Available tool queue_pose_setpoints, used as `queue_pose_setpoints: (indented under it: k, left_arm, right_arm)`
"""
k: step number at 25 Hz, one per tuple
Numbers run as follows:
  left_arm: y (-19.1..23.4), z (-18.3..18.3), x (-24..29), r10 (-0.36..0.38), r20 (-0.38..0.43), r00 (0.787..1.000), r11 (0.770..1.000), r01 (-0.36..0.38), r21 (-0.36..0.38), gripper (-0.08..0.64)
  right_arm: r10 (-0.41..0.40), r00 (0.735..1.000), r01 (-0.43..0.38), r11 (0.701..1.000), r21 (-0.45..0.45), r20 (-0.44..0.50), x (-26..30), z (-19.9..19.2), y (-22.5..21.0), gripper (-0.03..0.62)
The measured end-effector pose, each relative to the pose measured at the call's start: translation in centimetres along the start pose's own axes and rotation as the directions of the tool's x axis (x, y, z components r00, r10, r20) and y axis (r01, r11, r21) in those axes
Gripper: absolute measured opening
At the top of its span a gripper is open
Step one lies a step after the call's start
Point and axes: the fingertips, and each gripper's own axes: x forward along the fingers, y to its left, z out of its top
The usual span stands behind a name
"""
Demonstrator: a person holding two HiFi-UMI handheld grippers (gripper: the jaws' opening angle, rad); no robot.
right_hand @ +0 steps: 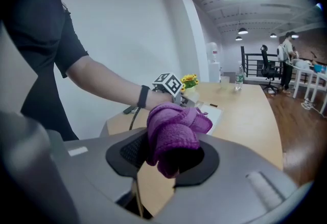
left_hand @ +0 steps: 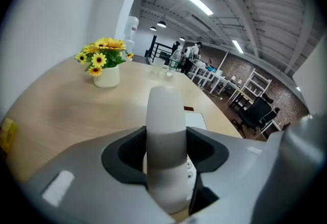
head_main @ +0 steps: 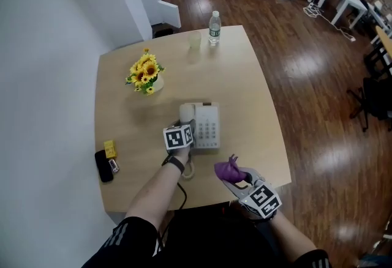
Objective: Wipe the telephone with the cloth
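A white telephone [head_main: 206,126] sits in the middle of the wooden table [head_main: 245,77]. My left gripper [head_main: 181,129] is shut on its white handset [left_hand: 164,141], which lies along the phone's left side; in the left gripper view the handset stands upright between the jaws with the keypad [left_hand: 196,120] behind it. My right gripper [head_main: 237,176] hovers near the table's front edge, right of the phone, shut on a bunched purple cloth [head_main: 229,169] [right_hand: 173,133]. The cloth is not touching the phone.
A pot of yellow flowers [head_main: 146,74] stands at the back left. A water bottle [head_main: 214,27] and a clear cup [head_main: 195,40] are at the far edge. A yellow block [head_main: 110,148] and a black device [head_main: 104,165] lie at the front left. The phone cord [head_main: 187,169] curls toward me.
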Motion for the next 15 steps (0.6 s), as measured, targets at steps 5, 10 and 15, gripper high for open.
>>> queue_pose_setpoints:
  k: [5, 10, 15]
  left_arm:
    - [-0.2, -0.8, 2.3, 0.044, -0.070, 0.997, 0.999, -0.044, 0.008, 0.220]
    - [0.3, -1.0, 3.4, 0.099, -0.095, 0.991, 0.995, -0.096, 0.039, 0.224]
    - [0.2, -1.0, 3.6, 0.140, -0.093, 0.986, 0.989, -0.134, 0.065, 0.229]
  right_arm:
    - [-0.018, 1.000, 0.018, 0.999, 0.027, 0.012, -1.9, -0.9, 1.1, 0.143]
    - [-0.041, 0.998, 0.038, 0.998, 0.057, 0.051, -3.1, -0.9, 1.5, 0.143]
    - [-0.044, 0.996, 0.040, 0.997, 0.064, 0.073, -3.4, -0.1, 1.3, 0.143]
